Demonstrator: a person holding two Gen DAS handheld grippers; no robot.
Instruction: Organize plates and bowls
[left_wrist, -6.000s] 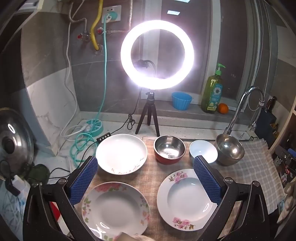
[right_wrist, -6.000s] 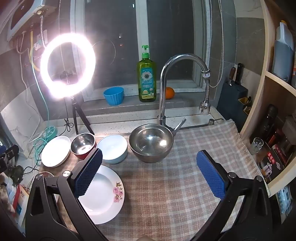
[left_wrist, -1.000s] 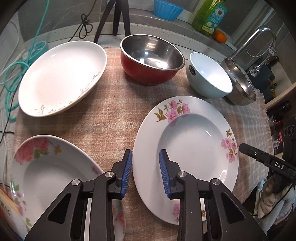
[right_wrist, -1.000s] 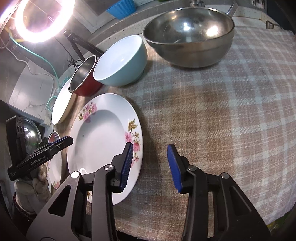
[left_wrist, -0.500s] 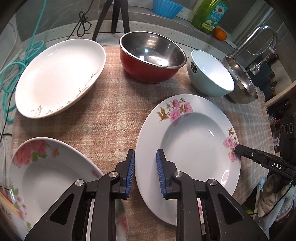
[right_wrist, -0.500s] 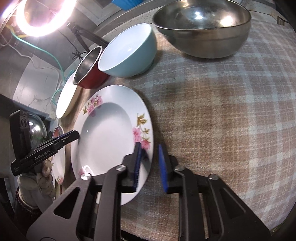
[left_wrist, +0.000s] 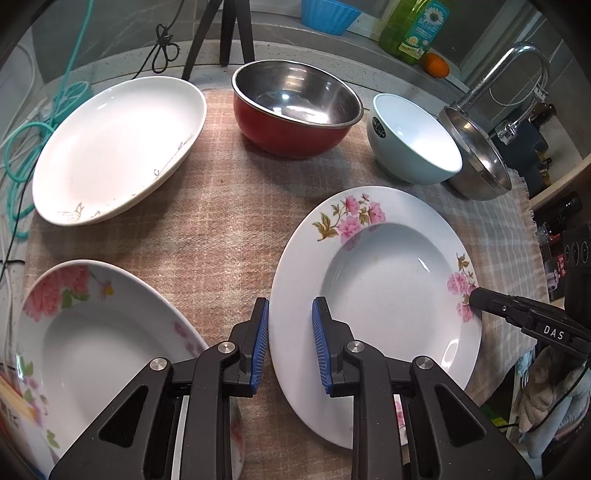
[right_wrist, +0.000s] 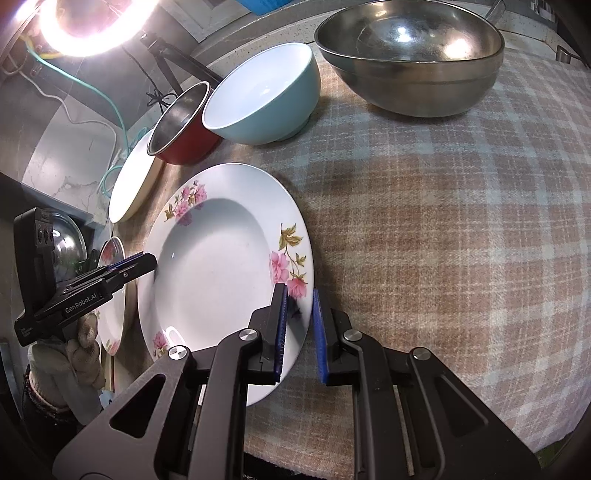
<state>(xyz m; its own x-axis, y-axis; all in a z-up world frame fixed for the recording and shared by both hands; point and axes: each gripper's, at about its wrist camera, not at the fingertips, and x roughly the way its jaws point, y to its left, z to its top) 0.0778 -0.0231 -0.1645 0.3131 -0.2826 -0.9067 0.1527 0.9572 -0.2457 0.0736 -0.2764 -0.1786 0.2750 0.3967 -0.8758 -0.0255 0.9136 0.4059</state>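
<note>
Plaid woven cloth (left_wrist: 229, 206) covers the table, lit by a glowing ring light (right_wrist: 85, 26) at the far left.

Left wrist view, left to right: a white soup plate with a large pink rose pattern (left_wrist: 92, 332) lies at eight o'clock, and a plain white oval dish with thin gold sprigs (left_wrist: 118, 147) at ten o'clock. At twelve o'clock sits a red bowl with a steel lining (left_wrist: 295, 110), then a pale blue ceramic bowl (left_wrist: 413, 140) at one o'clock, touching a large steel mixing bowl (left_wrist: 476, 155) under the chrome tap (left_wrist: 517, 66).

In the middle lies the white soup plate with pink blossoms and olive leaves (left_wrist: 376, 288). The left gripper (left_wrist: 290, 343) has its blue ribbed fingers on either side of this plate's rim at nine o'clock, pinching it. The right gripper (right_wrist: 299, 332) pinches the same plate's rim at four o'clock in its own view, one finger over the rim, the other outside it against the cloth. A gloved hand (right_wrist: 70, 354) holds the left gripper at the left edge of the right wrist view.
</note>
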